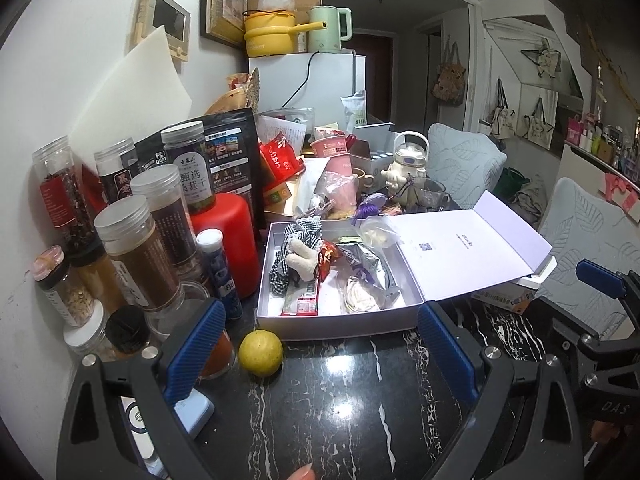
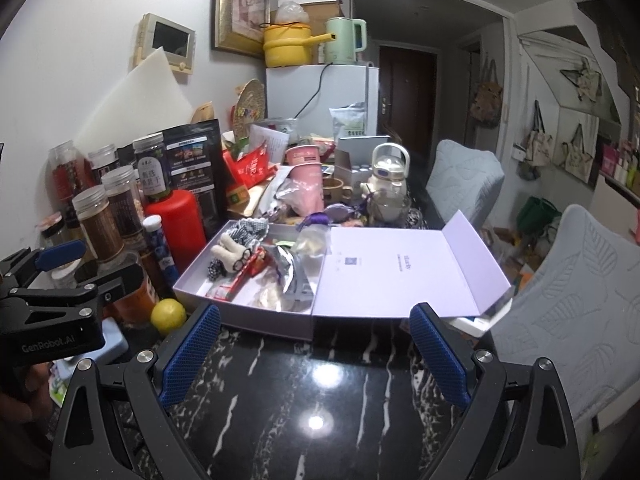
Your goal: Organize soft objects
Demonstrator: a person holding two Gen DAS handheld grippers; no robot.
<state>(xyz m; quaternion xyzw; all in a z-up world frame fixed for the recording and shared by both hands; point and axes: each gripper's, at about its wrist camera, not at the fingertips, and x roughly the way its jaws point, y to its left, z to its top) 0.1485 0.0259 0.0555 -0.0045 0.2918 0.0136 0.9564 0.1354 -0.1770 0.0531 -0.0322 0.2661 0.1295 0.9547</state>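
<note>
Grippers level above marble table (image 2: pixel 316 400) — left gripper (image 1: pixel 320 344) agape, right gripper (image 2: pixel 316 352) agape

Print inside box lid (image 2: pixel 404 258) too small to read. Pale blue object (image 1: pixel 196 410) half hidden behind left gripper finger (image 1: pixel 196 350). Hand (image 1: pixel 302 473) cut off at bottom edge.

Plush toy (image 1: pixel 301 261) — in open box (image 1: pixel 272 300)

White fridge (image 2: pixel 322 96) behind black marble table (image 2: pixel 320 392), dark door (image 2: pixel 406 88)
</note>
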